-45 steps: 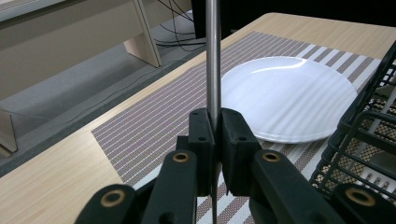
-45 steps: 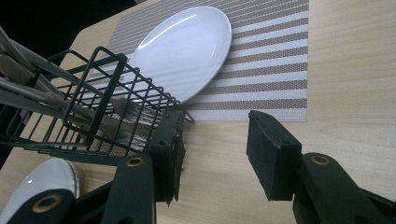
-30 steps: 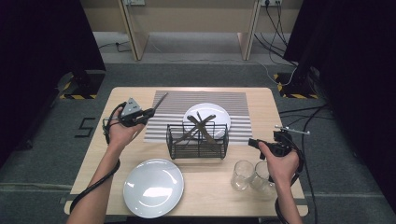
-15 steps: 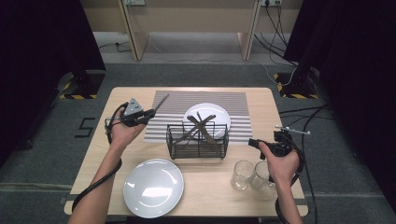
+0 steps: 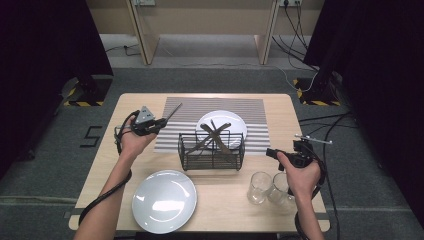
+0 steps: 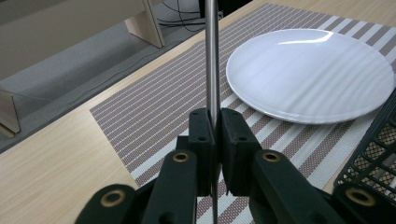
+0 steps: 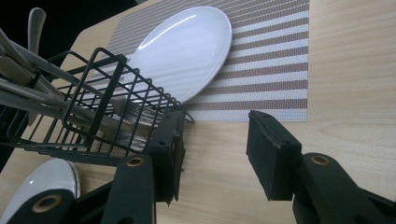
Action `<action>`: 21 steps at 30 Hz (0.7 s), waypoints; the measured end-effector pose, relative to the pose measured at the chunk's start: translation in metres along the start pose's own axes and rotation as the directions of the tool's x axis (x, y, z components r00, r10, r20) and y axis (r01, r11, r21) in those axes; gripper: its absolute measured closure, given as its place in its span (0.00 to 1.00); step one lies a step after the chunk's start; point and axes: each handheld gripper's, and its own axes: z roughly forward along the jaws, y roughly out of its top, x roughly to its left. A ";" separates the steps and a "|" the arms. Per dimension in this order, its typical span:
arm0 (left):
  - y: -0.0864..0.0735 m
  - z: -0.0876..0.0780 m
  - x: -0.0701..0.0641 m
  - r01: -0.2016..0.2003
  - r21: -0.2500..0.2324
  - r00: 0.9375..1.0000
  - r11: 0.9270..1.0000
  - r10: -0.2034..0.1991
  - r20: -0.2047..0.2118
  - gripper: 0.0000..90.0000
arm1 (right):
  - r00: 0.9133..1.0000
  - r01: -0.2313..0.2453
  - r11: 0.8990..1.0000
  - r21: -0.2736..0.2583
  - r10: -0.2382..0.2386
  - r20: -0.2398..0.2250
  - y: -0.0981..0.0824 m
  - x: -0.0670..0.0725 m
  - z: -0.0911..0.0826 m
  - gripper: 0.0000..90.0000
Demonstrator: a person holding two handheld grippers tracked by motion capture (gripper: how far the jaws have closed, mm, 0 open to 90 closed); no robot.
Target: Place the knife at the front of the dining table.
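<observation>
Cutlery is the business at hand: a thin metal utensil (image 6: 212, 56) stands pinched between the pressed-together jaws of the left gripper (image 5: 159, 121), its shaft running up and away over the striped placemat (image 5: 186, 107), to the left of the wire basket (image 5: 212, 150). Its working end is out of frame in the left gripper view, so whether it is a knife, fork or spoon I cannot say (the slim round shaft gives little away). Judging by the layout, the step in hand looks like laying the piece out beside the far plate (image 5: 221, 124), which sits on the placemat just behind the basket; the next move would call for lowering the utensil flat onto the mat left of that plate and then easing the jaws apart. The right gripper (image 5: 272, 152) waits to the right of the basket with its jaws spread and nothing between them. Inside the basket several more utensils (image 5: 214, 136) lean crossed against one another. A second, empty plate (image 5: 164, 201) lies in front of the basket to its left, and two empty glasses (image 5: 260, 187) stand in front to its right.
</observation>
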 end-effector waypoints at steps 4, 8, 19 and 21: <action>-0.003 0.005 -0.001 0.011 0.009 1.000 1.000 -0.011 0.007 0.92 | 1.000 -0.002 1.000 0.000 0.002 -0.002 0.000 -0.001 0.000 0.62; -0.005 0.007 0.000 0.012 0.019 1.000 1.000 -0.012 0.006 0.92 | 1.000 0.000 1.000 0.000 0.000 0.001 0.000 -0.001 0.000 0.62; -0.012 0.011 0.001 0.005 0.057 1.000 0.998 -0.005 0.001 0.92 | 1.000 -0.002 1.000 -0.001 0.002 -0.002 0.000 -0.001 0.000 0.62; -0.013 0.013 0.001 0.006 0.062 1.000 0.998 -0.006 0.003 0.92 | 1.000 -0.002 1.000 -0.001 0.002 -0.003 0.000 -0.001 0.000 0.62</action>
